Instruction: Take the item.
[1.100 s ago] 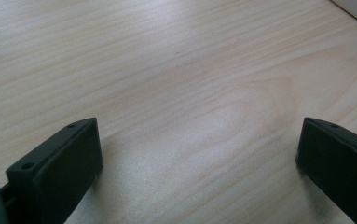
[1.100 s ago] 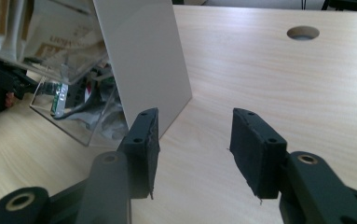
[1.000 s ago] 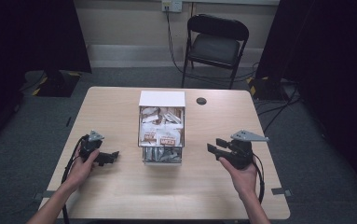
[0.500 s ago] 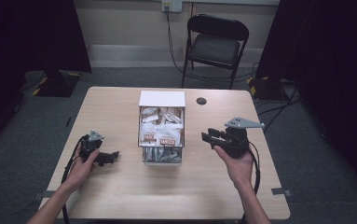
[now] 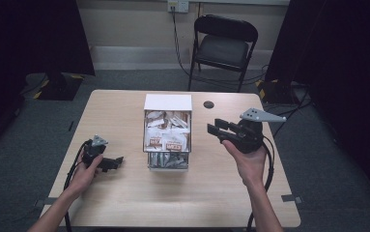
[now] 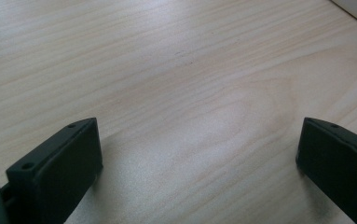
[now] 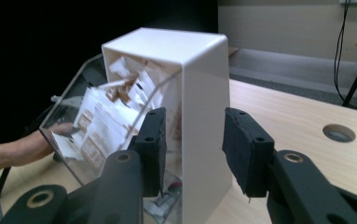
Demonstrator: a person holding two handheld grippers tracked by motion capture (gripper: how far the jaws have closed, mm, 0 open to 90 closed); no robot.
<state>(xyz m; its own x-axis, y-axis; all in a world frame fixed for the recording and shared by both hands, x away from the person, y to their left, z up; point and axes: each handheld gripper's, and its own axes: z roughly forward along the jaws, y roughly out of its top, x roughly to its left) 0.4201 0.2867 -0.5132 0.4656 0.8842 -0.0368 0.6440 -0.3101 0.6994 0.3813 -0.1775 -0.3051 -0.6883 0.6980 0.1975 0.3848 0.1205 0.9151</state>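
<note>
- We've got a white box with a clear slanted front sitting about mid-table, and it's packed with little white and brown packets; everything below is placed off that box
- The right gripper is held up off the table just to the right of the box, jaws pointing at its side; from the right gripper view we see the jaws parted with a gap between them and nothing in it, lined up on the box's white side wall but not touching it as far as we can tell
- The left gripper is down low on the table, left of the box and a bit nearer the person, well apart from it; in the left gripper view its jaws are spread wide, holding nothing, with bare wood grain between them
- Through the clear front in the right gripper view we can make out the person's left hand beyond the box
- There's a small round hole in the tabletop just right of the box's far end; a black folding chair stands on the floor behind the box, past the table's far edge
</note>
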